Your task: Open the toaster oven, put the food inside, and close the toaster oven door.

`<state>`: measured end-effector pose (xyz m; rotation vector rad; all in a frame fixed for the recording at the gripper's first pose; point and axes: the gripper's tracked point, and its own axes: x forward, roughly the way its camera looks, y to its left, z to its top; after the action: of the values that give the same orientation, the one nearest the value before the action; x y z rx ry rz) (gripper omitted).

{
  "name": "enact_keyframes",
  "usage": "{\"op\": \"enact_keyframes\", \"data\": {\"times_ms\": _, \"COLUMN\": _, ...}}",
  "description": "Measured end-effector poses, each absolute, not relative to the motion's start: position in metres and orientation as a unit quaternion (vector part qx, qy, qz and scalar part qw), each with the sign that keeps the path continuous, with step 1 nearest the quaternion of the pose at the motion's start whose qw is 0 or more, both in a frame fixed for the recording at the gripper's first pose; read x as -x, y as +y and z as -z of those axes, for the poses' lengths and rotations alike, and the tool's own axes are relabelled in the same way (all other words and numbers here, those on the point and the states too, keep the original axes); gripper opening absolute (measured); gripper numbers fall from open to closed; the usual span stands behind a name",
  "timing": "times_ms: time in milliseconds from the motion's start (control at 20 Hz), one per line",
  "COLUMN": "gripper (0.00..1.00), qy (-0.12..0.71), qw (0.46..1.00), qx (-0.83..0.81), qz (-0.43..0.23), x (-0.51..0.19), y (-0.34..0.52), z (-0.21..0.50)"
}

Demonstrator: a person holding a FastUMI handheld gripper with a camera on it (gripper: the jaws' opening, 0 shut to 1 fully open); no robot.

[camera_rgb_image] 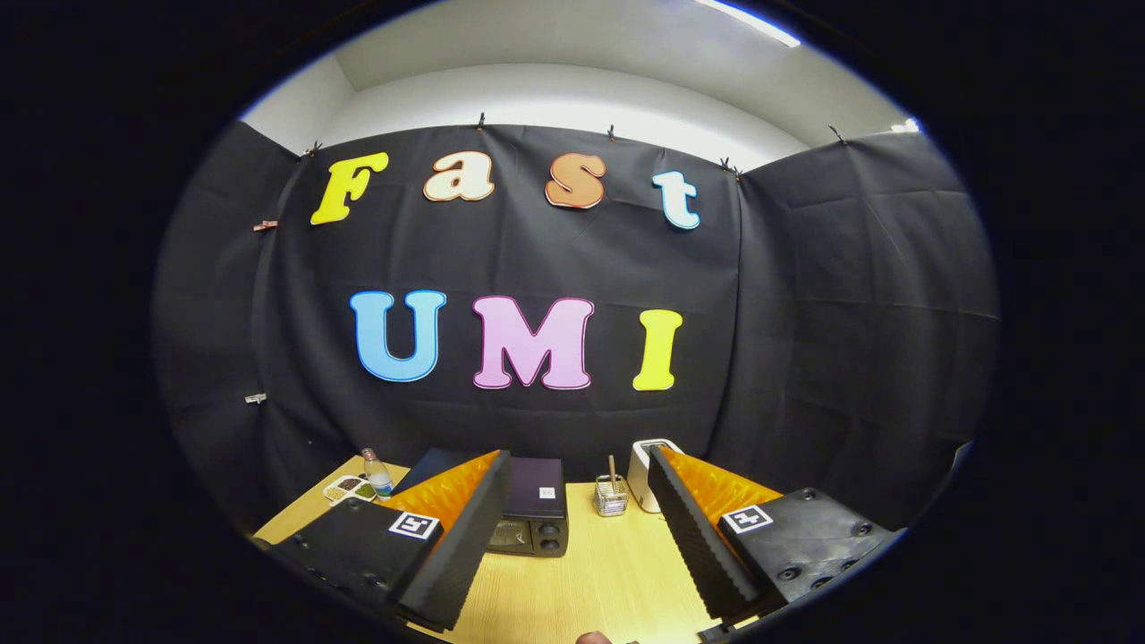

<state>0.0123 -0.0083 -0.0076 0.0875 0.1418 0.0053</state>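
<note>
The dark toaster oven (530, 510) stands on the wooden table (599, 572) ahead of my fingers, partly hidden behind the left finger (456, 546). Its door looks shut, with two knobs at its right side. My gripper (577, 474) is open, held high above the table with nothing between the fingers. A small tray of food (350, 488) lies at the far left of the table, beyond the left finger.
A clear bottle (377, 473) stands beside the tray. A wire holder with a stick (612, 495) and a white appliance (646, 472) sit to the right of the oven, near the right finger (698, 537). The black cloth wall closes the table's back and sides.
</note>
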Motion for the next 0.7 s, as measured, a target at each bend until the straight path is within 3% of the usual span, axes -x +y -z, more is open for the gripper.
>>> {"op": "enact_keyframes", "data": {"times_ms": 700, "gripper": 0.99, "qy": 0.064, "qw": 0.997, "qx": -0.045, "qz": 0.000, "x": -0.029, "y": -0.005, "z": 0.005}}
